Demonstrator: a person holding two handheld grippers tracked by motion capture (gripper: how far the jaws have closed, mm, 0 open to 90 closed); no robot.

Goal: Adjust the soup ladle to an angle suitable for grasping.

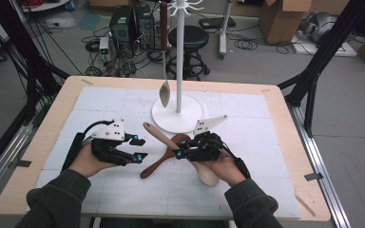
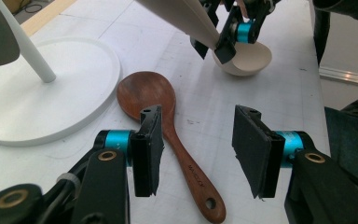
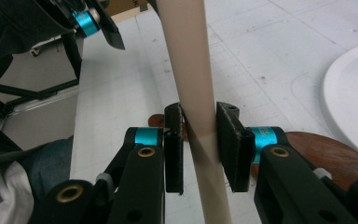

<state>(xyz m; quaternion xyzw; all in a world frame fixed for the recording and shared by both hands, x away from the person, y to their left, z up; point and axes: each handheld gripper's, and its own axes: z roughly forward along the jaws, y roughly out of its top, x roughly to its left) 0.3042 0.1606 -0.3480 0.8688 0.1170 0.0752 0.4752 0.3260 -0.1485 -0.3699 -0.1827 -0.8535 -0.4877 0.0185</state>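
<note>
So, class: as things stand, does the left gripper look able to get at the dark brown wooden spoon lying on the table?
Probably yes. The left gripper has open jaws right over the brown spoon, whose handle lies bare; the right gripper holds the pale spoon off to one side.

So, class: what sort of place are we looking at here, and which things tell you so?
Probably a lab or workshop, not a kitchen: computer towers and tangled cables sit on the floor, cardboard boxes are stacked behind, and black frame struts surround the table.

Both forearms wear dark olive-green sleeves. Each black tool (image 1: pixel 139 148) carries cyan collars, brass-coloured pivot rings and flat black pads (image 2: pixel 148 150). A grey three-cornered plate (image 1: pixel 110 129) tops each, left and right of the white stand (image 1: pixel 179 102).
</note>
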